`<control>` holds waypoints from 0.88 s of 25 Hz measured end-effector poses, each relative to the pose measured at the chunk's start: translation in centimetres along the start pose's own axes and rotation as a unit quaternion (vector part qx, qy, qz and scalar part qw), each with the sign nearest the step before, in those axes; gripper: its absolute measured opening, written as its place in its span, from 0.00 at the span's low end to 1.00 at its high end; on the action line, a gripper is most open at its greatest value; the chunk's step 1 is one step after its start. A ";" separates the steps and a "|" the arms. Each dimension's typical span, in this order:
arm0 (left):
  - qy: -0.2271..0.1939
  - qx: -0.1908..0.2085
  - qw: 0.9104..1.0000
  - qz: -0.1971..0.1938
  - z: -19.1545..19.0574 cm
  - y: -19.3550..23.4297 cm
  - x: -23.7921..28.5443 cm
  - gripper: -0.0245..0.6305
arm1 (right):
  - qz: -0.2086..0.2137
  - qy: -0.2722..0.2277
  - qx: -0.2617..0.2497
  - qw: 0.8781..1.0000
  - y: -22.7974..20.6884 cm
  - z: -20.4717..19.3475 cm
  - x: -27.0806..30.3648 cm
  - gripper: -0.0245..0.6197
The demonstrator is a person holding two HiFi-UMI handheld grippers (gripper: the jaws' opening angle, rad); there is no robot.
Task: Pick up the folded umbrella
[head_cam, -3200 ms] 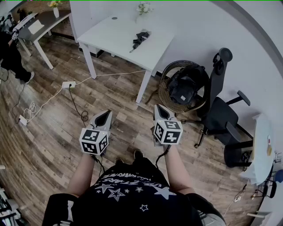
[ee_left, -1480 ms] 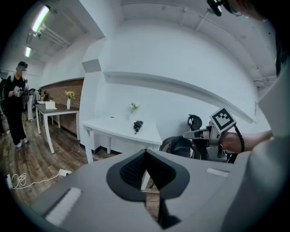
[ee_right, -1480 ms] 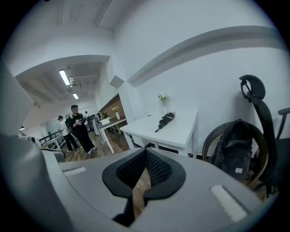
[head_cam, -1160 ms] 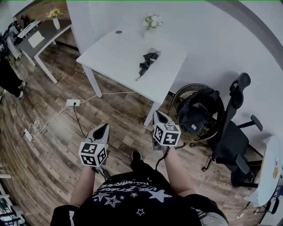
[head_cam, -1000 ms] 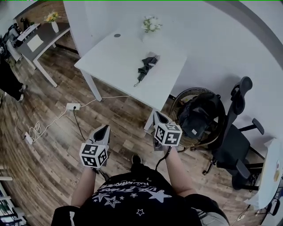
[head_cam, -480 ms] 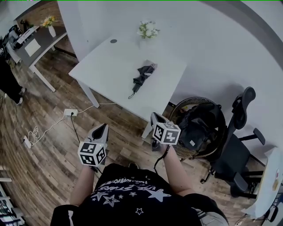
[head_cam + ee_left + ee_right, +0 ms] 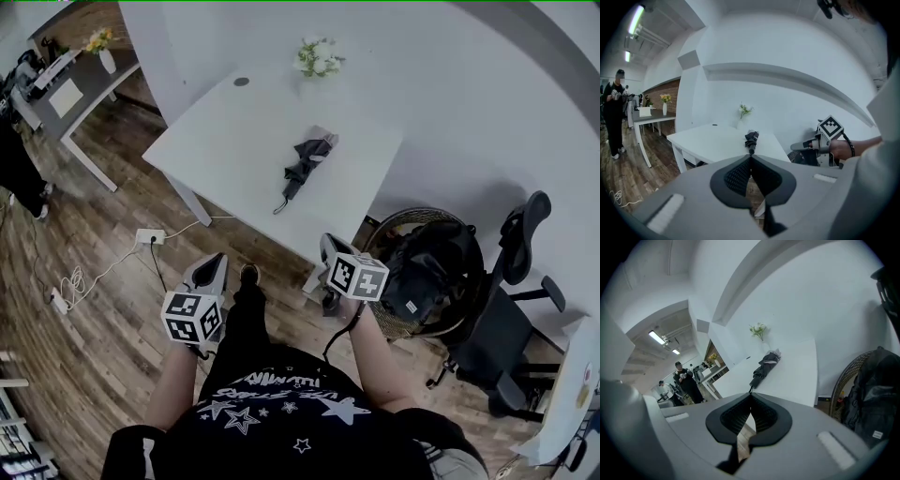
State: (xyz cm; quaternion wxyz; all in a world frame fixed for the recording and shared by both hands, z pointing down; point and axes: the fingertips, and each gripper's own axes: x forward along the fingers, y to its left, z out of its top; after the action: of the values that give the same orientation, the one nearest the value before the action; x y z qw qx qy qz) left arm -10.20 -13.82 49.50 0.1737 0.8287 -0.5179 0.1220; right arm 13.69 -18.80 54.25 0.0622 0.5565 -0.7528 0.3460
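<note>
A folded dark umbrella (image 7: 305, 169) lies on the white table (image 7: 225, 150), its strap end toward me. The umbrella (image 7: 751, 139) shows just past the jaw tips in the left gripper view, and the umbrella (image 7: 764, 366) lies ahead on the tabletop in the right gripper view. My left gripper (image 7: 217, 261) hangs over the wood floor short of the table, shut and empty. My right gripper (image 7: 326, 242) is near the table's front corner, also shut with nothing in it. The right gripper (image 7: 796, 147) appears at the right of the left gripper view.
A wicker basket (image 7: 394, 319) holding a black backpack (image 7: 431, 267) stands right of the table, with an office chair (image 7: 511, 309) beyond it. A vase of flowers (image 7: 317, 58) sits at the table's far edge. A power strip and cable (image 7: 148, 236) lie on the floor at left.
Both grippers and the camera have come closer to the table, so the umbrella looks larger. My leg has stepped forward between the grippers. Both stay shut.
</note>
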 end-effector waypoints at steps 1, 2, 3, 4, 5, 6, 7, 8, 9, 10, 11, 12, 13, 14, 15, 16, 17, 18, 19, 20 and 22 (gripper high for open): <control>0.004 0.003 1.000 -0.006 0.2 0.3 0.8 0.04 | 0.000 0.000 0.003 1.000 -0.2 0.3 0.4 0.06; 0.008 0.006 1.000 -0.012 0.4 0.5 1.6 0.04 | -0.002 -0.001 0.006 1.000 -0.4 0.7 0.8 0.06; 0.011 0.010 1.000 -0.019 0.7 0.7 2.6 0.04 | -0.006 -0.002 0.010 1.000 -0.7 1.1 1.3 0.06; 0.014 0.013 0.999 -0.027 1.1 0.8 3.6 0.04 | -0.011 -0.003 0.015 1.000 -1.0 1.6 1.9 0.06; 0.016 0.015 0.999 -0.034 1.5 0.9 4.6 0.04 | -0.017 -0.004 0.020 1.000 -1.4 2.0 2.4 0.06; 0.017 0.017 0.999 -0.041 1.9 1.0 5.6 0.04 | -0.023 -0.005 0.027 0.999 -1.8 2.3 2.9 0.06; 0.018 0.019 0.999 -0.047 2.3 1.2 6.6 0.04 | -0.028 -0.005 0.034 0.999 -2.1 2.6 3.4 0.06; 0.018 0.020 0.998 -0.052 2.7 1.5 7.7 0.04 | -0.032 -0.005 0.041 0.999 -2.4 2.8 4.0 0.06; 0.018 0.020 0.998 -0.057 3.1 1.7 8.7 0.04 | -0.036 -0.005 0.047 0.998 -2.7 3.1 4.6 0.06; 0.019 0.018 0.998 -0.062 3.4 2.0 9.7 0.04 | -0.040 -0.004 0.052 0.998 -2.9 3.4 5.2 0.06; 0.021 0.017 0.997 -0.067 3.7 2.2 10.7 0.04 | -0.045 -0.002 0.058 0.997 -3.2 3.6 5.9 0.06; 0.024 0.017 0.997 -0.073 3.9 2.4 11.7 0.04 | -0.051 0.001 0.063 0.997 -3.6 3.7 6.5 0.06; 0.027 0.018 0.996 -0.078 4.1 2.7 12.6 0.04 | -0.057 0.005 0.068 0.996 -3.9 3.8 7.1 0.06; 0.030 0.018 0.996 -0.084 4.3 2.9 13.5 0.04 | -0.060 0.010 0.073 0.995 -4.2 3.9 7.8 0.07; 0.033 0.019 0.995 -0.089 4.5 3.2 14.4 0.04 | -0.063 0.015 0.080 0.995 -4.4 4.1 8.4 0.07; 0.036 0.019 0.995 -0.094 4.9 3.5 15.3 0.04 | -0.065 0.019 0.088 0.994 -4.6 4.4 9.1 0.07; 0.038 0.021 0.994 -0.099 5.3 3.9 16.1 0.04 | -0.067 0.021 0.096 0.993 -4.7 4.8 9.8 0.07; 0.040 0.023 0.994 -0.103 5.7 4.2 17.0 0.04 | -0.068 0.022 0.105 0.992 -4.8 5.2 10.4 0.08; 0.042 0.024 0.993 -0.108 6.1 4.6 17.8 0.04 | -0.070 0.023 0.113 0.991 -4.9 5.6 11.1 0.09; 0.043 0.025 0.992 -0.113 6.5 4.9 18.6 0.04 | -0.071 0.024 0.120 0.990 -5.0 5.9 11.8 0.10; 0.047 0.026 0.991 -0.122 7.3 5.5 20.1 0.04 | -0.075 0.028 0.135 0.988 -5.1 6.5 13.0 0.12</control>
State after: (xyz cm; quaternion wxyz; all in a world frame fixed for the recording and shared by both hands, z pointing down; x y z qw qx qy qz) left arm -6.30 -35.48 51.45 0.1901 0.8833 -0.4006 0.1522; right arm 15.18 -33.69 57.90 0.0332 0.6049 -0.6531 0.4544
